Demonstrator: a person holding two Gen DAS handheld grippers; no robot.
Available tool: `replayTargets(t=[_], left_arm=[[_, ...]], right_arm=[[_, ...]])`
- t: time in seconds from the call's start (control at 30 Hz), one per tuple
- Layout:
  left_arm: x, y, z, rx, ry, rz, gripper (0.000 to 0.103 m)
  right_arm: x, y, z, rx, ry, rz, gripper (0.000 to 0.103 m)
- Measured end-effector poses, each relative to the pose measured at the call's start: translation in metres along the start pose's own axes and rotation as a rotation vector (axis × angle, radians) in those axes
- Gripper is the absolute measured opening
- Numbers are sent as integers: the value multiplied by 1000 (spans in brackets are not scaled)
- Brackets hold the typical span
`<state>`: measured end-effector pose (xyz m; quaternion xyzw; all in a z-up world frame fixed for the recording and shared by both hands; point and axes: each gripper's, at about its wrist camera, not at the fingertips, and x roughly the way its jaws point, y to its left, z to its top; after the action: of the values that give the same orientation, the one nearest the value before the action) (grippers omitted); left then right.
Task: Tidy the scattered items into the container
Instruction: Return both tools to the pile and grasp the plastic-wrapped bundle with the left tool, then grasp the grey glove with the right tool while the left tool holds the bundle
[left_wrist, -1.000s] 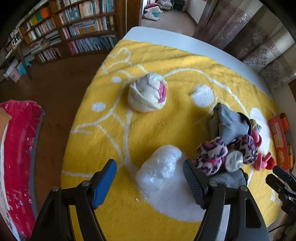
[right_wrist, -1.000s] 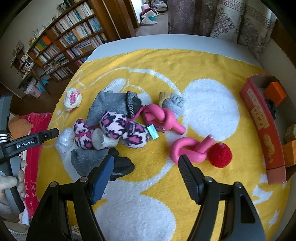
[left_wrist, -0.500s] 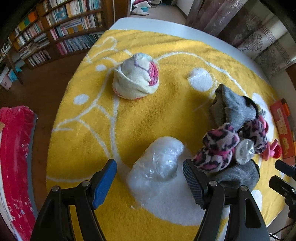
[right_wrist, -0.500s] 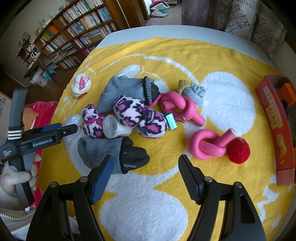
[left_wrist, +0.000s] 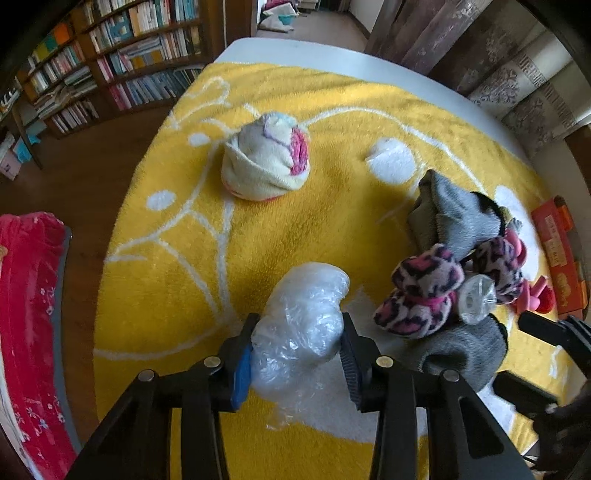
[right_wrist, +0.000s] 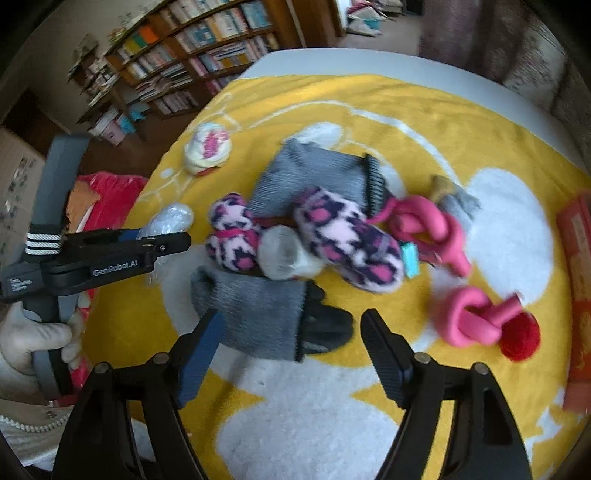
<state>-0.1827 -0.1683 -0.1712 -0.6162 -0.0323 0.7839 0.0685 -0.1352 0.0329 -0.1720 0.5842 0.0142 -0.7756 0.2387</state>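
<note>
My left gripper (left_wrist: 298, 326) is closing on a crumpled clear plastic bag (left_wrist: 306, 310), and both pads press into its sides on the yellow blanket. In the right wrist view the same left gripper (right_wrist: 173, 240) sits at the bag (right_wrist: 171, 218), held by a gloved hand (right_wrist: 33, 336). My right gripper (right_wrist: 291, 317) hovers over a grey sock with a black toe (right_wrist: 258, 314). Its jaws are opening and grip nothing. The orange-red box (right_wrist: 576, 258) lies at the right edge.
A pile holds leopard-print fluffy socks (right_wrist: 347, 240), a clear cup (right_wrist: 284, 254), another grey sock (right_wrist: 314, 177), pink knotted foam pieces (right_wrist: 469, 321) and a red pompom (right_wrist: 519, 339). A rolled cream sock (left_wrist: 266, 166) lies apart. Bookshelves (left_wrist: 140, 48) stand beyond the bed.
The left jaws have shut from wide apart onto the plastic bag. The right gripper has slid left from the pink foam to over the grey sock, and its jaws have widened.
</note>
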Motion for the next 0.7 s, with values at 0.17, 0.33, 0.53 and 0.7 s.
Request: replayTargets(t=[0.17,0.33,0.53,0.7], left_arm=[[-8,0,-4,-23,-6,0,42],[-15,3,-9,-31,-7,1,42],[-24,-2,-11,-32,-17,14,42],[-32,-11,-8,-28,-27,24,42]], right_arm=[[19,18,3,-108,21,-9,84],[41,26,4,-155,42,-38,96],[63,24,5,-137,94,-50,92],[55,12,4,-100,91,-24,78]])
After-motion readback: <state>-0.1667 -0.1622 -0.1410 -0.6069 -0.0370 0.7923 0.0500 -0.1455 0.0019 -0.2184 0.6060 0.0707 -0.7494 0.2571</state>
